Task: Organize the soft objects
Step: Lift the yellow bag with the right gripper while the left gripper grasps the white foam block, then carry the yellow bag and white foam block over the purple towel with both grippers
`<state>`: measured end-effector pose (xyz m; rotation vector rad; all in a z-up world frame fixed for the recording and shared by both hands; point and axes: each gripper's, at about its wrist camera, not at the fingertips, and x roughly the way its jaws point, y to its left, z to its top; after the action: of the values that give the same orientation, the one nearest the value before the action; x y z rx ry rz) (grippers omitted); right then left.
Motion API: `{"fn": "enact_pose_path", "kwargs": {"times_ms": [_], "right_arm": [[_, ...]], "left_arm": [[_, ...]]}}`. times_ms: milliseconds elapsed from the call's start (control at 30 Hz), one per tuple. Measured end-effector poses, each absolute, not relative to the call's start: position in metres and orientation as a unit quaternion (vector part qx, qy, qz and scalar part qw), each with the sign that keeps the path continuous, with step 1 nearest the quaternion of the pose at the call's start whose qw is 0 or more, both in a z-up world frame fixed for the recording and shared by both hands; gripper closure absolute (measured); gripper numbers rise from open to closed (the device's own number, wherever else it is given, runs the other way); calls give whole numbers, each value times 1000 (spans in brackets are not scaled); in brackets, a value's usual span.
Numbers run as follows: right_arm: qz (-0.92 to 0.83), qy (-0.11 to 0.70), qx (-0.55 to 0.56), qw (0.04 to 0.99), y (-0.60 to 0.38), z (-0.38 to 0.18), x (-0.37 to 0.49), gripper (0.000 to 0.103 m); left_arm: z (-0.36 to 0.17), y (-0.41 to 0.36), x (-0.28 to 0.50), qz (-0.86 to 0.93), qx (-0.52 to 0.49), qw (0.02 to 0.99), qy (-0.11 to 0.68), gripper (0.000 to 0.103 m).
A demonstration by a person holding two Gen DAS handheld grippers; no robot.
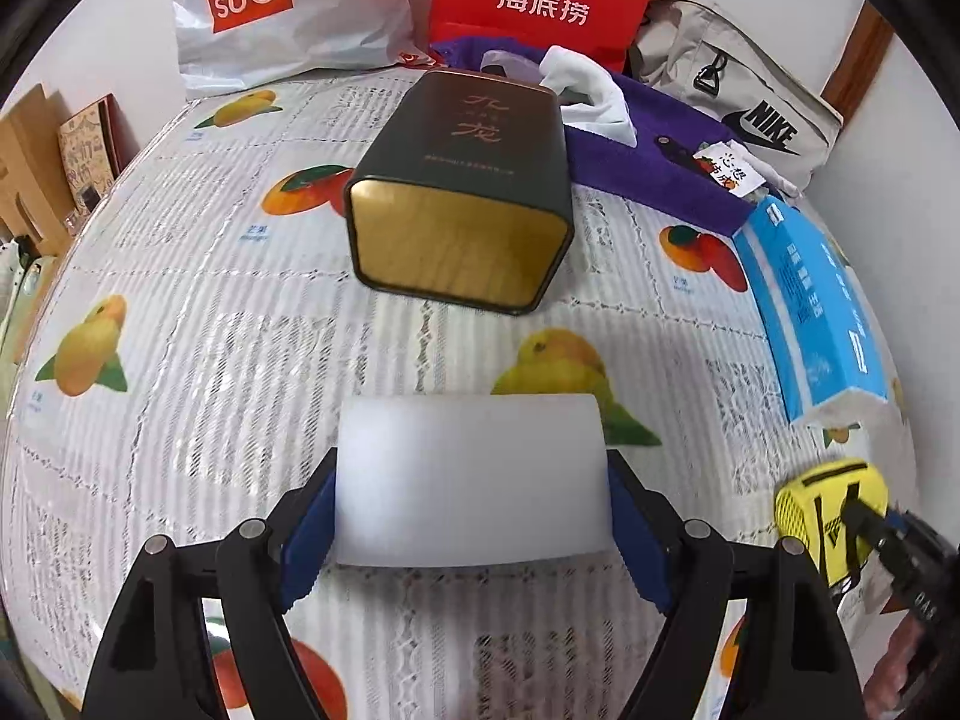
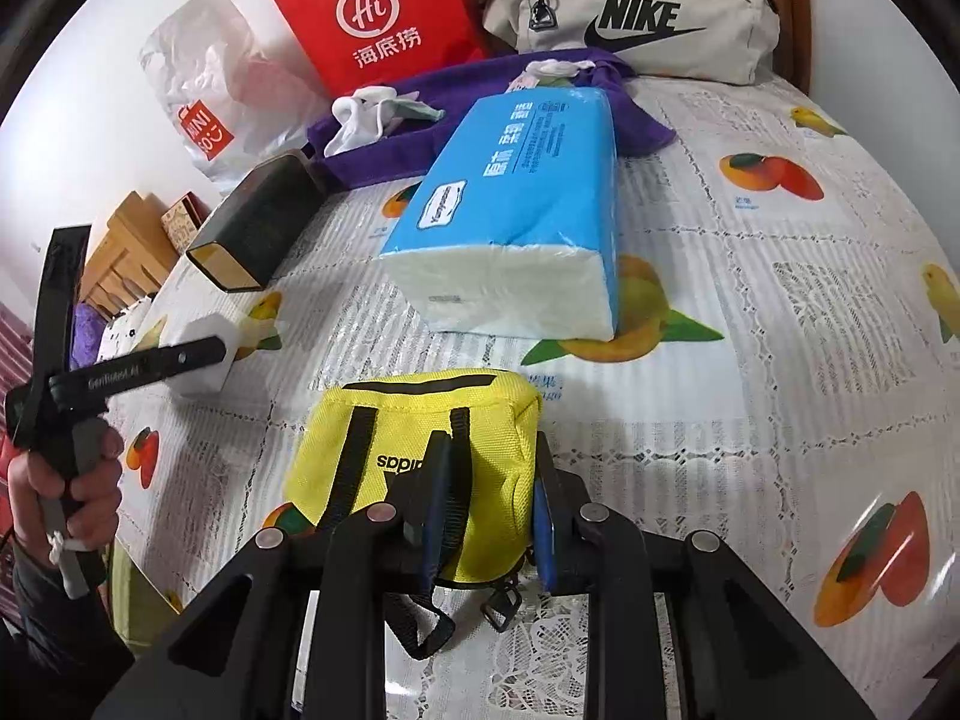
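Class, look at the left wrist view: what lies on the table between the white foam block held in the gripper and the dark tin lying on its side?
Nothing: between the white foam block and the dark tin the left wrist view shows only the fruit-print tablecloth.

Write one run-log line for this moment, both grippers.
left gripper: shut on white foam block | right gripper: shut on yellow pouch | dark tin: lying, empty

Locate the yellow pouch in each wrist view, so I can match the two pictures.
Left wrist: yellow pouch at the lower right edge, partly hidden by the right tongs.
Right wrist: it is at lower centre, pinched between the tongs.
Shared landmark: blue tissue pack.
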<state>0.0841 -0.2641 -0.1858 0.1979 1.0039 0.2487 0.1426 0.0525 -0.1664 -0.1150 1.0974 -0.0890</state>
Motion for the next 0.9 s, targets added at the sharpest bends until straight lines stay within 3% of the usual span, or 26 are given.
{"fn": "enact_pose_path", "kwargs": {"times_ms": [900], "right_arm": [[129,468,93,869,-258,-156,87,90]], "left_arm": [[-123,58,140,-72,-53,868,488,23]]}}
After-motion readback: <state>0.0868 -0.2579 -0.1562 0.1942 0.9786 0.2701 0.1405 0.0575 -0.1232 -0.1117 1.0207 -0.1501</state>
